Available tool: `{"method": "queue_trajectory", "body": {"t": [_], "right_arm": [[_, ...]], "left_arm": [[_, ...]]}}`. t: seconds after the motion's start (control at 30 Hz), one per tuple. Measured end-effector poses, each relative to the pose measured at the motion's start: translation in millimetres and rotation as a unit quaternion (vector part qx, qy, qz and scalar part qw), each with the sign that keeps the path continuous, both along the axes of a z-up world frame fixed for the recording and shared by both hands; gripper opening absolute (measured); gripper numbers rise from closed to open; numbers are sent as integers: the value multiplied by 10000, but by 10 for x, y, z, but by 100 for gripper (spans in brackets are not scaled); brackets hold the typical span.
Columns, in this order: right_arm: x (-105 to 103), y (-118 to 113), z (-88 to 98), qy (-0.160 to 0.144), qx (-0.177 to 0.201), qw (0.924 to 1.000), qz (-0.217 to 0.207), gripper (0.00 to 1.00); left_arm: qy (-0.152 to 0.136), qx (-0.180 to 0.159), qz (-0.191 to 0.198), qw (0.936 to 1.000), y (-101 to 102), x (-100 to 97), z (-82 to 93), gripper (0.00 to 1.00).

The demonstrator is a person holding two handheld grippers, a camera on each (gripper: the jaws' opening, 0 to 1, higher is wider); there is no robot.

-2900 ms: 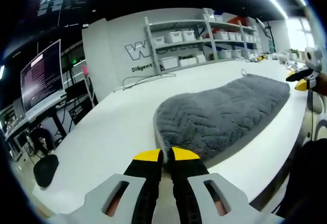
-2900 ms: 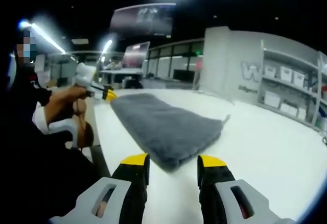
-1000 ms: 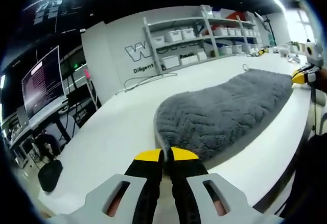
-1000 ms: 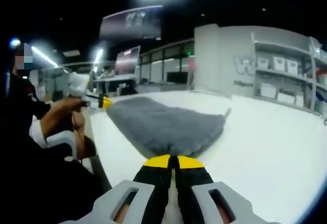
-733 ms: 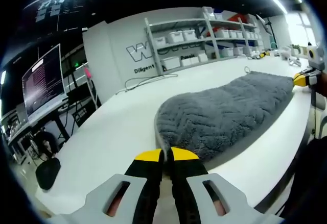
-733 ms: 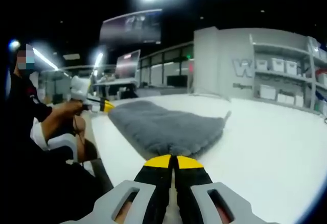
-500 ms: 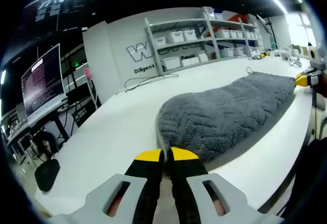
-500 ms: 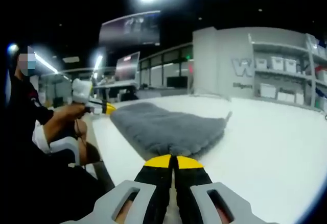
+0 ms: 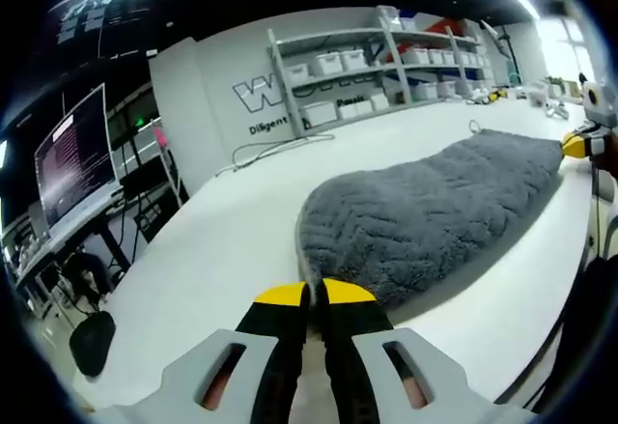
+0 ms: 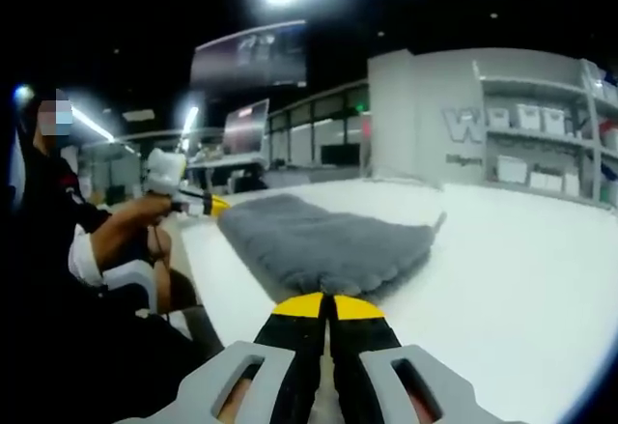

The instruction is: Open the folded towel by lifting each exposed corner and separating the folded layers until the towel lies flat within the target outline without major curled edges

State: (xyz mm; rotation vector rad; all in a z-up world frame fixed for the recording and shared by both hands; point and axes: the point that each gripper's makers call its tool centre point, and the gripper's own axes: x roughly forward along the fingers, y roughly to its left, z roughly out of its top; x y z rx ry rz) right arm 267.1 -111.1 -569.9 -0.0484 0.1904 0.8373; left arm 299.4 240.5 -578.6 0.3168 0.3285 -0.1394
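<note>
A grey, ribbed towel (image 9: 425, 207) lies folded lengthwise on the white table (image 9: 212, 260). My left gripper (image 9: 315, 295) is shut on its near corner, the yellow tips pinching the edge, with a shadow under the towel beside them. At the towel's far end, my right gripper (image 9: 577, 144) shows small at the right edge. In the right gripper view the same towel (image 10: 328, 236) stretches away from my right gripper (image 10: 329, 306), which is shut on its near edge. A person's hand holds my left gripper (image 10: 210, 206) at the far corner.
Shelves with white bins (image 9: 338, 65) line the back wall, and a cable (image 9: 275, 149) lies on the table near it. A monitor (image 9: 72, 158) stands off the table's left. The person (image 10: 58, 240) is at the table's edge (image 10: 208, 298). Bare tabletop (image 10: 521, 269) extends to the right.
My right gripper, open 2.9 s ago, has shut on the towel's edge. My left gripper has stayed shut on its corner. Over the last second both views have barely shifted.
</note>
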Motion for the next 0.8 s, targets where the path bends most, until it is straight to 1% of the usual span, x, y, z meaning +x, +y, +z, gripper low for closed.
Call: {"method": "queue_trajectory", "body": {"t": [0.2,0.37,0.57,0.63,0.8], "right_arm": [[-21,0,-18,37,-123,9999,78,0],[-34,6,-26,40,-196,9997,124,0],[-44,17,-44,73,-288,9994,150,0],[-38,10,-59,64,-402,9990,170,0],[-43,12,-77,82,-455,9987,202,0]], "left_arm": [[24,139,-27,9999,-7,22,5,5],[32,220,-83,9997,-50,-2,12,5],[37,253,-152,9996,-74,-10,15,5],[38,211,-171,9996,-86,-21,15,5],[53,258,-205,9994,-114,-42,16,5]]}}
